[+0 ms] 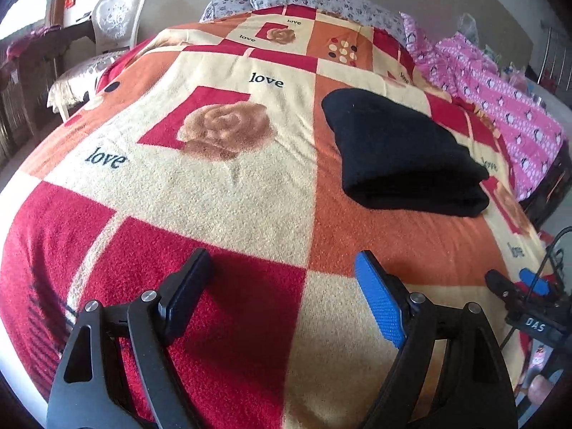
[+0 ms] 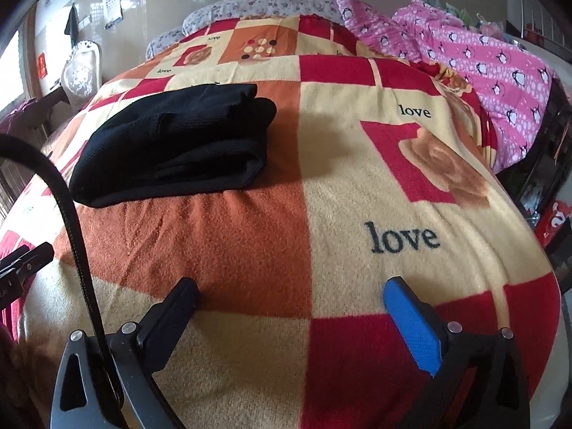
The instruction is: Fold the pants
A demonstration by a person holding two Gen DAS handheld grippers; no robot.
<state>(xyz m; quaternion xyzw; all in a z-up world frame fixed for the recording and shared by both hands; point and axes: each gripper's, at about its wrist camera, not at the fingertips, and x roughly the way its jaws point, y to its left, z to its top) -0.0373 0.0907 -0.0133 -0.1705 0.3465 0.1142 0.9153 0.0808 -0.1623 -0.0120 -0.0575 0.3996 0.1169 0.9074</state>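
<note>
Pants [image 1: 404,153] are sitting as a compact black bundle on the blanket [image 1: 228,193], right of centre in the left wrist view and upper left in the right wrist view [image 2: 171,146]. You can see stacked layers along the near edge and a rolled-looking fold at the right end in the right wrist view, so to me this reads as the tail end of the job, folding pretty much done.

Left gripper [image 1: 282,286] is at the bottom of its frame with jaws spread wide, nothing between them, just red and cream blanket. Right gripper [image 2: 291,307] is the same story at the bottom of its own frame: wide apart, empty, hovering over the orange and cream squares. Both are well apart from the bundle. The right gripper also shows up at the lower right edge of the left wrist view (only partly in frame, so can't tell much from that angle).

Next move, if there is one, is probably just tidying. The top layer looks a bit offset from the lower ones toward the upper right of the bundle in the right wrist view, so squaring that would mean coming in low and pinching only the top layer, not the whole stack. Otherwise, back off and leave it. The pink quilt [image 2: 482,68] along the upper right isn't in the way.
</note>
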